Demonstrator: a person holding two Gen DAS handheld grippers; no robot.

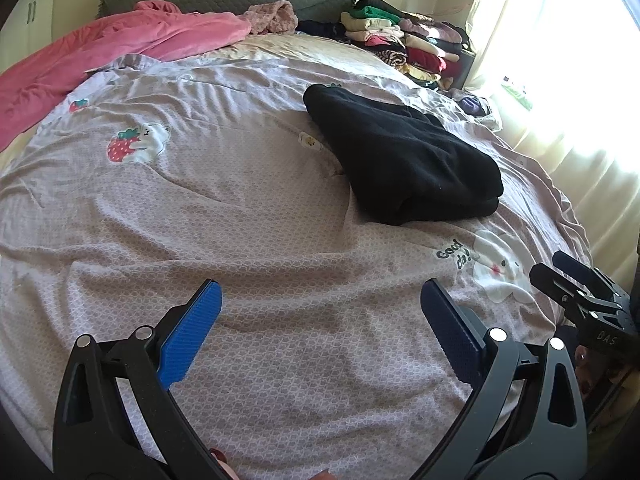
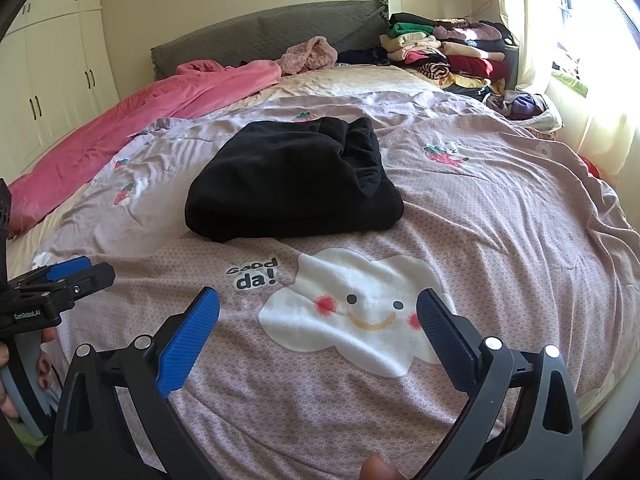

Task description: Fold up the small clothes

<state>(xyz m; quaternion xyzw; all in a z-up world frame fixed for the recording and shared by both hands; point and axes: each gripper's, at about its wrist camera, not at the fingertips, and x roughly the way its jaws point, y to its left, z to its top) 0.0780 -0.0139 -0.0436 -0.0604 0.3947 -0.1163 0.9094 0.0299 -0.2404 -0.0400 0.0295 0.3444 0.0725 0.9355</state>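
Both tools hang just above the bed with their blue-padded fingers spread wide and nothing between them. The left tool [image 1: 320, 332] hovers over plain patterned cover, and the right tool [image 2: 318, 336] sits over the smiling white cloud patch [image 2: 352, 312] stitched into the lilac bedspread [image 2: 500, 220]. Beside that cloud, on its left in the right wrist view, the embroidered words read "Good da!" [image 2: 252, 274]. In the left wrist view the side of the right tool carries the letters "DAS", and in the right wrist view the left tool's body shows a small label that looks like "GenRobot.AI".

Beyond the cloud patch, farther up the bed toward the headboard, lies the folded black fleece garment [image 2: 292, 184], flat on the bedspread and well apart from both tools. It is a thick, roughly rectangular bundle. From the right wrist its long axis runs mostly across the bed, with the bunched, layered end at its right and a smooth rounded edge facing the cloud. From the left wrist the same garment [image 1: 400, 152] runs diagonally, its near thick end toward the cloud.

Past the garment, a pink blanket [image 2: 140, 120] is heaped along the left side, and stacks of folded clothes [image 2: 448, 52] sit at the far right corner by the grey-green headboard [image 2: 260, 36].
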